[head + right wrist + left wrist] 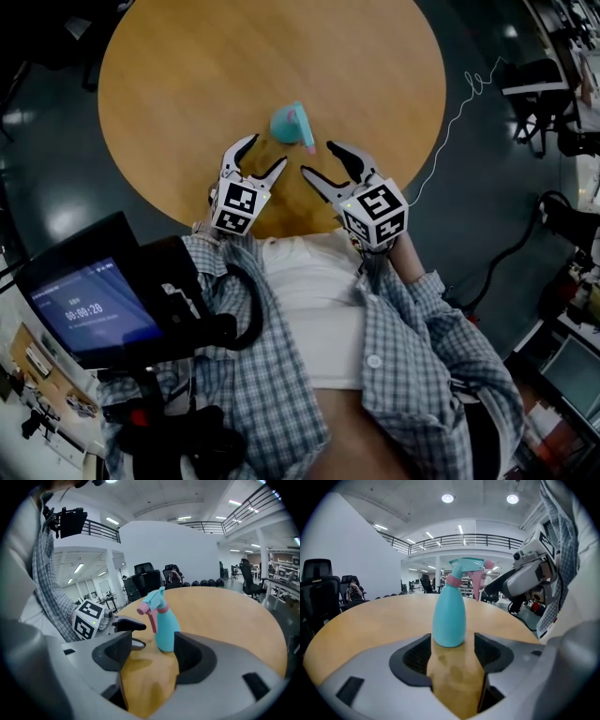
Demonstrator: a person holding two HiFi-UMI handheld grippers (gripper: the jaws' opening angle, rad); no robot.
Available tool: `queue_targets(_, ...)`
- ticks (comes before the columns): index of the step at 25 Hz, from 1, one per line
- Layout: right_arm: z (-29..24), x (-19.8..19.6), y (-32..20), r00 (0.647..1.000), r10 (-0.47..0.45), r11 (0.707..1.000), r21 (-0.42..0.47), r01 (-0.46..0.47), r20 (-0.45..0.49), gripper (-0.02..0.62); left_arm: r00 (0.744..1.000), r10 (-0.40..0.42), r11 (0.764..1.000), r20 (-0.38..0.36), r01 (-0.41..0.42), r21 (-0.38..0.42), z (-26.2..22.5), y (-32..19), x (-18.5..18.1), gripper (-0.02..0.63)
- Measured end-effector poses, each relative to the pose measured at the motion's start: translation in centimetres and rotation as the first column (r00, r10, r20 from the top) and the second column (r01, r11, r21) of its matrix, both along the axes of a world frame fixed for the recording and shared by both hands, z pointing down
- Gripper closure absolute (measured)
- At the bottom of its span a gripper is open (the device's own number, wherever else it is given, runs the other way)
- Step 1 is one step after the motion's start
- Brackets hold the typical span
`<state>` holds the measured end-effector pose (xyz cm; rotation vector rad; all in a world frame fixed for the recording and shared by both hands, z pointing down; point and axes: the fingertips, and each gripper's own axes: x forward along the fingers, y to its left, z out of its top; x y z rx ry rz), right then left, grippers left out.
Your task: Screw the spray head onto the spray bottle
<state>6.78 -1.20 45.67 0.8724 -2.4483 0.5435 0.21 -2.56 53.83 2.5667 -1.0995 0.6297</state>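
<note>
One teal spray bottle (pixel 292 125), pink-collared head fitted, contents unseen.

Head view: on the round wooden counter (pixel 187 84), at 12 o'clock from the left claw (pixel 265 152) and right claw (pixel 319 159).

Left gripper view: bottle upright just beyond spread, empty jaws; balcony railing (pixel 459 538) and office chairs (pixel 318 588) behind.

Right gripper view: jaws wide, holding nothing.

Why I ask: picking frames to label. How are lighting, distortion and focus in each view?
Head view: dim, floor dark, table evenly lit, bottle small. Left gripper view: fisheye, black corners, ceiling lamps glaring, bottle sharp. Right gripper view: same fisheye; bottle sharp.
</note>
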Motion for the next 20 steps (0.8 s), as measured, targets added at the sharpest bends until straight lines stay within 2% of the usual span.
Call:
queue_targets(4,1.3,1.4,0.6,1.000,0.025,0.999,-0.022,-0.025,0.000,0.327,0.999,-0.027,0.999,0.030,0.026,0.023,-0.5,0.5,-1.2,0.459)
queue_targets(6,2.0,2.2,0.7,0.998,0.057,0.998,-0.022,-0.057,-0.018,0.417,0.998,-0.042,0.999,0.047,0.041,0.027,-0.5,0.6,-1.8,0.576)
queue_targets(7,2.3,2.6,0.6,0.996,0.080,0.997,-0.012,-0.081,-0.028,0.500,0.998,-0.046,0.999,0.052,0.045,0.025,-0.5,0.7,-2.0,0.600)
queue_targets(8,2.5,3.0,0.4,0.994,0.105,0.994,-0.003,-0.106,-0.033,0.542,0.997,-0.047,0.999,0.053,0.046,0.022,-0.7,0.7,-2.1,0.600)
queue_targets(11,3.2,3.7,0.5,0.986,0.165,0.986,-0.012,-0.165,-0.016,0.594,0.999,-0.035,0.999,0.041,0.034,0.014,-1.4,0.9,-2.2,0.600)
queue_targets(15,3.8,3.8,0.9,0.982,0.189,0.981,-0.035,-0.189,-0.006,0.599,0.999,-0.018,1.000,0.038,0.018,0.004,-1.1,1.5,-2.0,0.600)
queue_targets(20,3.7,3.8,0.8,0.984,0.175,0.984,-0.014,-0.175,-0.016,0.600,0.999,-0.003,1.000,0.036,0.003,0.000,-1.0,1.7,-1.6,0.600)
